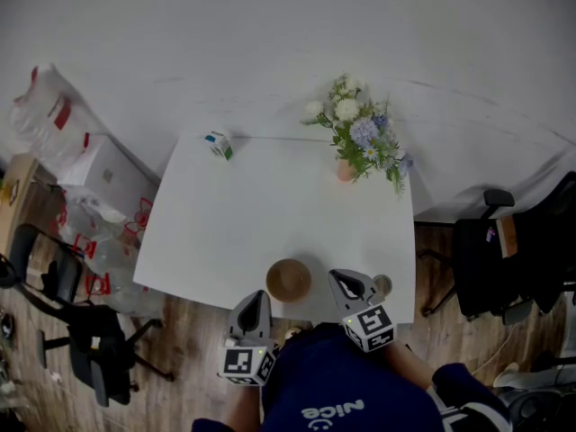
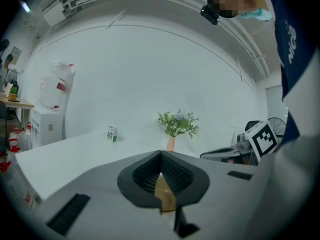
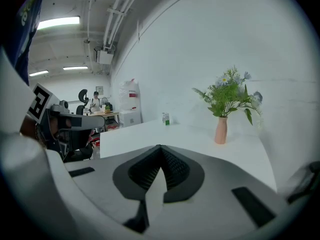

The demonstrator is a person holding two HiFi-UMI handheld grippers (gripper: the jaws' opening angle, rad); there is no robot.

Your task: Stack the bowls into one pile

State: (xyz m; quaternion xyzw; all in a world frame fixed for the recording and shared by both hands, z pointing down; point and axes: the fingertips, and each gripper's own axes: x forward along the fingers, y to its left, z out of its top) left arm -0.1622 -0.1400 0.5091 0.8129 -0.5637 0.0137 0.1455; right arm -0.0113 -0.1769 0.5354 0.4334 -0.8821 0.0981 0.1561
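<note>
A single brown bowl [image 1: 288, 280] sits upright on the white table [image 1: 234, 232], close to its near edge. My left gripper [image 1: 258, 297] hangs just off that edge, to the bowl's lower left, with its jaws shut and nothing in them. In the left gripper view the bowl [image 2: 165, 190] shows as a brown sliver through the slot below the closed left gripper [image 2: 161, 153]. To the bowl's right, over the table's near edge, my right gripper [image 1: 340, 277] is also shut and empty. Its own view shows the right gripper [image 3: 160, 147] closed, pointing across the table.
A pink vase of flowers [image 1: 346, 169] stands at the table's far right and a small white-and-green box [image 1: 218, 144] at its far left. A small pale round thing [image 1: 382, 286] lies beside the right gripper. Office chairs [image 1: 490, 259] and bags [image 1: 99, 241] flank the table.
</note>
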